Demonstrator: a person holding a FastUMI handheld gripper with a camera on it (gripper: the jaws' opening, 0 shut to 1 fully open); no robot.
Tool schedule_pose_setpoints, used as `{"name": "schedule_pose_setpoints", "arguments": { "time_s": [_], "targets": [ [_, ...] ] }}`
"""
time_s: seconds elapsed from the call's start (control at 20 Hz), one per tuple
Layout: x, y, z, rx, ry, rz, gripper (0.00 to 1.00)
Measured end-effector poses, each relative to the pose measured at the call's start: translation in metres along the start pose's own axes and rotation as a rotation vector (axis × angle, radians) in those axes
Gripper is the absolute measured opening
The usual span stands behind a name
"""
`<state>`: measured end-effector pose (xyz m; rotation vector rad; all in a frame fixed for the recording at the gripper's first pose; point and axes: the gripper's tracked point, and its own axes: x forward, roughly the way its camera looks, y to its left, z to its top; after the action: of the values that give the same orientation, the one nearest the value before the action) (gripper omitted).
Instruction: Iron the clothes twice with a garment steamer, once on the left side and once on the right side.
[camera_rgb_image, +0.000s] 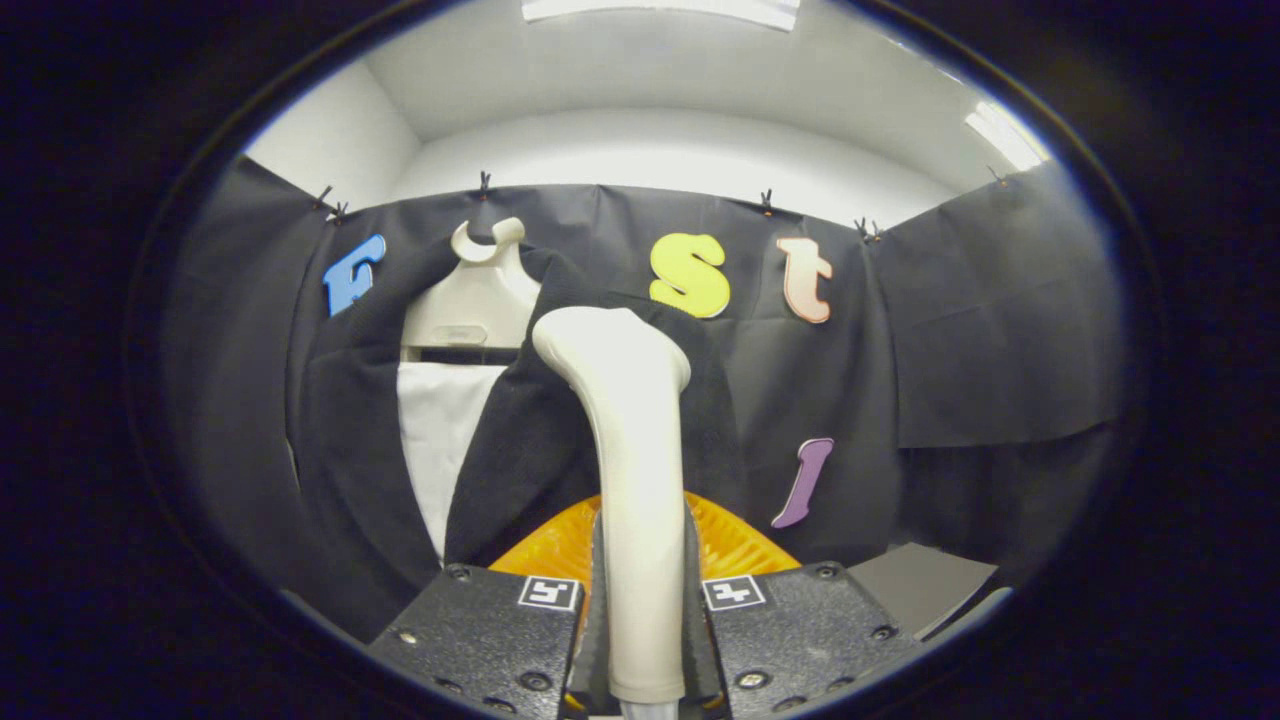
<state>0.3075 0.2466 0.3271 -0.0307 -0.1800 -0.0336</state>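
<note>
The gripper (645, 590) is clamped on the garment steamer (628, 480): its two fingers press on either side of the steamer's pale handle, low on the shaft, with no gap visible between pad and plastic. Each finger carries a small square marker tag (549, 592) on its top face, just beside the handle.

The steamer's long axis runs straight up from between the fingers, nearly upright, with a slight lean toward the garment at the top. There the handle bends and widens into a rounded head (605, 345) that points forward and a little to the left, toward the cloth. Just behind the handle, near the fingers, an orange ribbed part (735, 545) fans out on both sides of the shaft; whether it belongs to the steamer or lies behind it is hard to tell.

Beyond the steamer's head hangs the dark jacket (340, 440), open at the front, with a white panel (440, 430) showing in the opening to the left of the handle. The right-hand front edge of the jacket sits directly behind the steamer's head; whether head and fabric touch cannot be told. Above the white panel, a pale hanger (478, 290) with a hook at its top holds the jacket. Farthest back is the black cloth wall (980, 330), pinned along its upper edge with small clips (484, 184).
</note>
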Motion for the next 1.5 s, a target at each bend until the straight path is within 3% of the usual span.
{"name": "schedule_pose_setpoints", "arguments": {
  "time_s": [1.5],
  "targets": [
    [-0.075, 0.015, -0.202, -0.121, 0.181, 0.025, 0.32]
  ]
}}
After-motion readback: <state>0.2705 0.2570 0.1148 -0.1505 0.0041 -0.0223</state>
